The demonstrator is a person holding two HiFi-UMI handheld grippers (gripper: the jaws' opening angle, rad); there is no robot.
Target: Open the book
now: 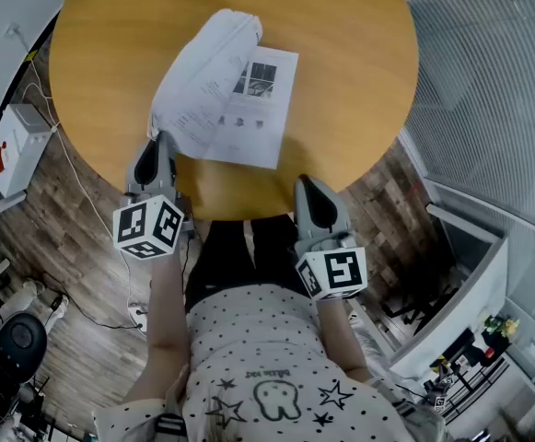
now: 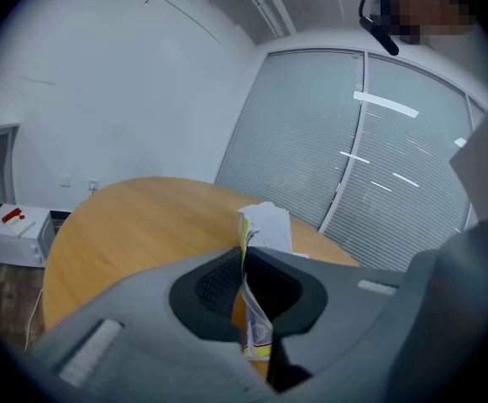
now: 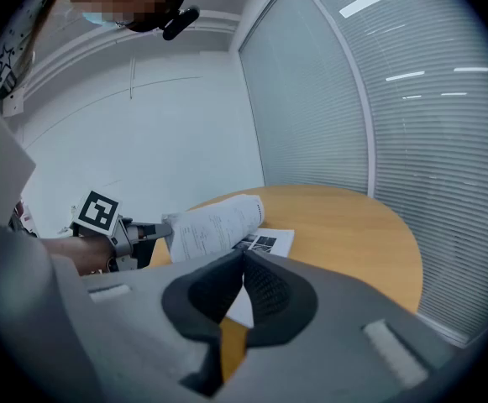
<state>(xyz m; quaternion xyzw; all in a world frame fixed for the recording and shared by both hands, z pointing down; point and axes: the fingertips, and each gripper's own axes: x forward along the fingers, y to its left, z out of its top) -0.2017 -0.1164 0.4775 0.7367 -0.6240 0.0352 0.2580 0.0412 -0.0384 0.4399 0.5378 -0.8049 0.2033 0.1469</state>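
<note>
A thin white book (image 1: 235, 95) lies on the round wooden table (image 1: 341, 53). Its right-hand page with photos lies flat, while the cover and several pages (image 1: 193, 72) curve up on the left. My left gripper (image 1: 159, 142) is shut on the near edge of that lifted bundle. In the left gripper view the paper (image 2: 264, 225) runs edge-on between the jaws of the left gripper (image 2: 248, 269). My right gripper (image 1: 307, 186) hovers shut over the table's near edge, right of the book, and holds nothing. The right gripper view shows that gripper (image 3: 244, 255) with its jaws closed, the raised pages (image 3: 217, 225) and the left gripper (image 3: 147, 232) beyond them.
A white box with a red mark (image 1: 14, 145) stands on the wood floor left of the table, with cables nearby. Window blinds (image 1: 488, 81) run along the right. The person's legs and torso (image 1: 258, 339) are right at the table's near edge.
</note>
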